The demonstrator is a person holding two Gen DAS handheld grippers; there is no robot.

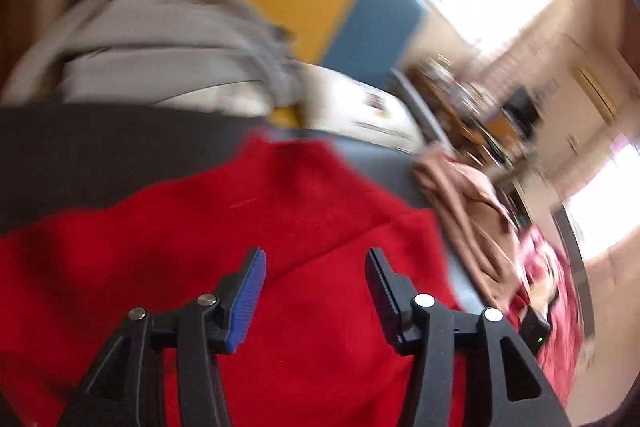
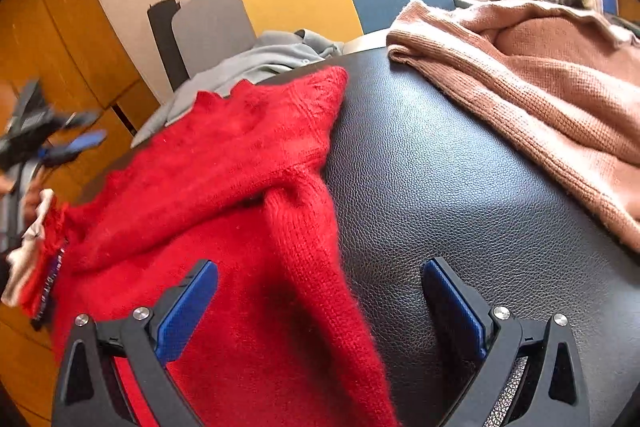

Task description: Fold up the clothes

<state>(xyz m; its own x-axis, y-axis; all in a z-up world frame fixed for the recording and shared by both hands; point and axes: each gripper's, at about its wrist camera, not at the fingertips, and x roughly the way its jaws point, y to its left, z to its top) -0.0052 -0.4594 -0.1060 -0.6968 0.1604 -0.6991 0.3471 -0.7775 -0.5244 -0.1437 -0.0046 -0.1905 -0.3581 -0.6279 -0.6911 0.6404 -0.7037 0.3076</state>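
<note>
red sweater cropped below, left view blurred

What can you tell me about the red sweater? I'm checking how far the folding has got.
The red sweater is a fuzzy knit with a ribbed, wavy edge at its far end. It lies rumpled on the black leather-look surface, one part doubled over along a diagonal fold, and its far edge overlaps a grey garment. A label shows at its left end. Both open grippers, left and right, hover over it, neither gripping it.
</note>
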